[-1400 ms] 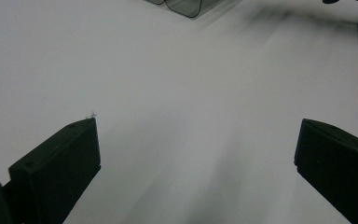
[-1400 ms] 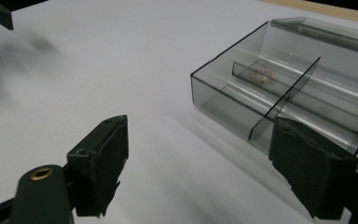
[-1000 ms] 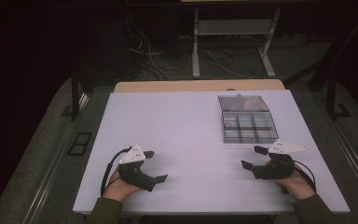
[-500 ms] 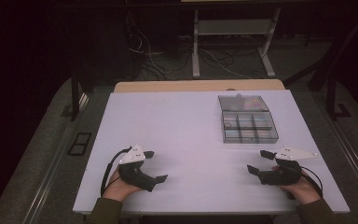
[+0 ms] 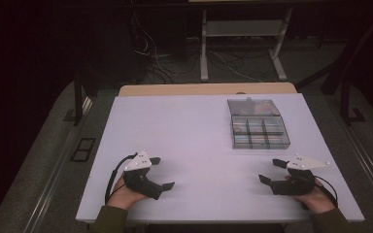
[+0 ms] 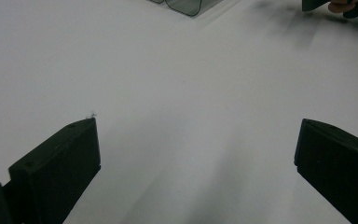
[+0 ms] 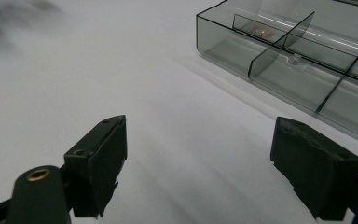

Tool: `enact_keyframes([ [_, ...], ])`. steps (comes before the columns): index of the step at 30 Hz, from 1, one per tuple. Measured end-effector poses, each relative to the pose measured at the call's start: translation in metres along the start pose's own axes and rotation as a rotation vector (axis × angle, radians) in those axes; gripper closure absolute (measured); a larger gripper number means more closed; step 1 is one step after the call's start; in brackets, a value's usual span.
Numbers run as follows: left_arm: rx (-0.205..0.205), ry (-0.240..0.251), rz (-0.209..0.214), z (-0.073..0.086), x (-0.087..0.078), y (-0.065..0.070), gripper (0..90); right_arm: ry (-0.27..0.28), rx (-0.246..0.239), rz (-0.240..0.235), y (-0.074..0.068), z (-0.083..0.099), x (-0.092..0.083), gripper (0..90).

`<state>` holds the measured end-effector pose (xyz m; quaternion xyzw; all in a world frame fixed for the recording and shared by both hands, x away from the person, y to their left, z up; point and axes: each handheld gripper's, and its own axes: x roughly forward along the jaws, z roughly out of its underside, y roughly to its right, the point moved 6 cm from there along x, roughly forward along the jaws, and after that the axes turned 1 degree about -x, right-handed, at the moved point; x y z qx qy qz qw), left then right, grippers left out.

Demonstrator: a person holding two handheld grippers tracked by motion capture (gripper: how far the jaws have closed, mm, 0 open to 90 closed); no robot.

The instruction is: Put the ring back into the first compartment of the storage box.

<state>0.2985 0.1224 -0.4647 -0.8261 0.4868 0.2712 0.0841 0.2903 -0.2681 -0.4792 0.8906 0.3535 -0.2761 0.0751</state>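
Note:
A clear plastic compartment box (image 5: 259, 132) lies on the white table (image 5: 199, 126) at the right, its lid folded open on the far side. My left gripper (image 5: 162, 172) rests near the front left edge, jaws wide open over bare table (image 6: 198, 126). Near the front right, my right gripper (image 5: 269, 171) is open too, with nothing between its jaws (image 7: 199, 123). In the right gripper view the box (image 7: 307, 60) sits just ahead to the right, with a small brownish item (image 7: 261, 31) in one far compartment.
A tan board (image 5: 204, 89) borders the table's far edge. Beyond it are metal stand legs (image 5: 205, 53) and cables on a dark floor. In the left gripper view, a corner of the box (image 6: 182, 4) and the other gripper (image 6: 324, 4) show far off.
The right gripper has slid a little toward the near right corner of the table, away from the box. The left gripper has not moved.

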Motion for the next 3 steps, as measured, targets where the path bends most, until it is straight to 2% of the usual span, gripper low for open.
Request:
enact_keyframes([
  [3,0.003,-0.009,0.0,0.0008,0.0002,-0.0005,0.0,0.0,-0.001,0.004,0.0003,0.0001,-0.0004,18.2],
])
